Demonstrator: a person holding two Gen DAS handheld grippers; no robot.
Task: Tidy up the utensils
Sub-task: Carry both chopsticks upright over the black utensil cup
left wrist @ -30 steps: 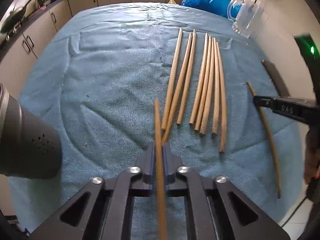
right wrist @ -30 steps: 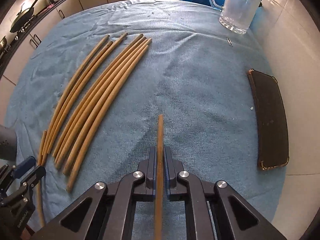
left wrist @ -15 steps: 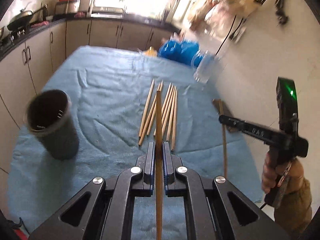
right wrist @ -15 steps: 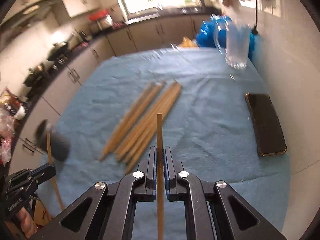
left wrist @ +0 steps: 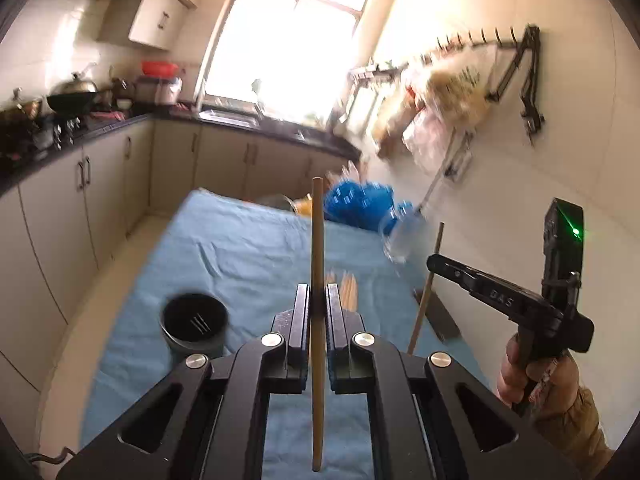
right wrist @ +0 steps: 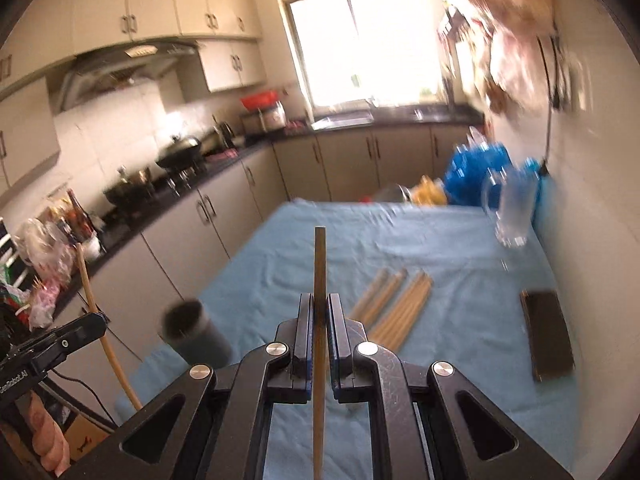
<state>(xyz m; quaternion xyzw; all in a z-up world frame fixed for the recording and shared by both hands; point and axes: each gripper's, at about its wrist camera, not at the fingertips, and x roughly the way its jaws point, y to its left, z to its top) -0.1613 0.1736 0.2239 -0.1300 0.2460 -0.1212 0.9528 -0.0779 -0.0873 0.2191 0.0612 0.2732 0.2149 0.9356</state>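
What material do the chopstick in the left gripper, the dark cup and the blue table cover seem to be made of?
The chopstick in the left gripper looks like bamboo or light wood: matte, uniform tan, no shine. The dark cup is dark and dull, probably plastic, though matte metal is possible; slits show inside it. The blue table cover seems to be soft cloth, perhaps towelling: it wrinkles and reflects nothing.

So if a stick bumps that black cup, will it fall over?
Maybe. The black cup stands upright on the soft blue towel, and it looks taller than it is wide, so a sideways knock near the rim could tip it. It also looks nearly empty, so probably light. The chopstick in the left gripper seems thin and stiff; lowering it straight down looks safer.
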